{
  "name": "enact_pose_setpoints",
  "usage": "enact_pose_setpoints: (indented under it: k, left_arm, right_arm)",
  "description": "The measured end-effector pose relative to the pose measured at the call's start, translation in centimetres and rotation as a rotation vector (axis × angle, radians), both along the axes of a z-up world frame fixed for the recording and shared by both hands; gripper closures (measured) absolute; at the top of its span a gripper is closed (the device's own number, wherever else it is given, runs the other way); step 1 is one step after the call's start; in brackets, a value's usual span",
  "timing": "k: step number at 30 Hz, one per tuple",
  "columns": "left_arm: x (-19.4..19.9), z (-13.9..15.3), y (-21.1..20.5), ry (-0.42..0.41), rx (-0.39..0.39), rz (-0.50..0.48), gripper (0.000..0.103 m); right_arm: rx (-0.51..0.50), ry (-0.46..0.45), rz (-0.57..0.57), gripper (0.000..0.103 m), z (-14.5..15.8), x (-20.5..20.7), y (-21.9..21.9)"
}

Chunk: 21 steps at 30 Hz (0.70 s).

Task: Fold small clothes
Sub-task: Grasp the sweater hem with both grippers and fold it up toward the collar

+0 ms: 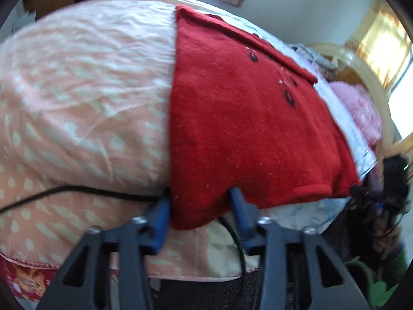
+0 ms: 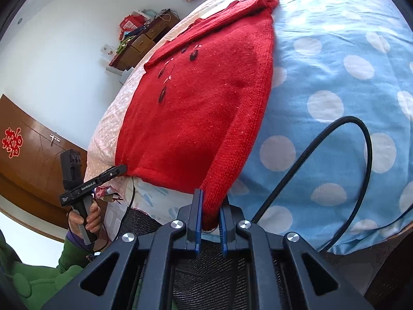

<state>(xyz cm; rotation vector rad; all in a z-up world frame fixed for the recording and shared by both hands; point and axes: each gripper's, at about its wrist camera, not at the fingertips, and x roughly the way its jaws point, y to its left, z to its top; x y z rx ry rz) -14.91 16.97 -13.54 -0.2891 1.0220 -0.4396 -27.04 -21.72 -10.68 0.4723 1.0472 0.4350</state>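
A small red knitted cardigan [image 1: 242, 118] with dark buttons lies spread on the bed; it also shows in the right wrist view [image 2: 196, 108]. My left gripper [image 1: 200, 206] has its blue-padded fingers [image 1: 238, 206] open around the cardigan's near hem corner. My right gripper [image 2: 209, 211] holds the other hem corner between nearly closed fingers [image 2: 197, 206]. The left gripper also shows in the right wrist view [image 2: 118, 170], touching the hem's left corner.
The bed has a pink patterned cover [image 1: 77, 98] and a blue polka-dot sheet [image 2: 335, 82]. A black cable [image 2: 309, 152] loops over the sheet. A pink garment [image 1: 361, 111] and a wooden chair [image 1: 382, 82] sit beyond the bed. A wooden dresser [image 2: 139, 44] stands by the wall.
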Motion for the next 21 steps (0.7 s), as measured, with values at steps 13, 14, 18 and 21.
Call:
enact_pose_setpoints:
  k: [13, 14, 18, 21]
  left_arm:
    - [2.7, 8.5, 0.6, -0.068, -0.14, -0.077, 0.089]
    - [3.7, 8.9, 0.5, -0.069, -0.139, -0.077, 0.089]
    - [8.7, 9.6, 0.3, -0.043, -0.128, -0.043, 0.089]
    - [12.3, 8.6, 0.2, -0.009, -0.094, -0.007, 0.089]
  right_arm:
    - [0.273, -0.109, -0.009, 0.093, 6.4, 2.7, -2.5]
    - [0.29, -0.122, -0.023, 0.093, 6.9, 3.5, -3.0]
    - [0.302, -0.147, -0.112, 0.093, 7.8, 7.7, -4.6]
    - [0.311, -0.13, -0.188, 0.093, 7.2, 10.9, -5.6]
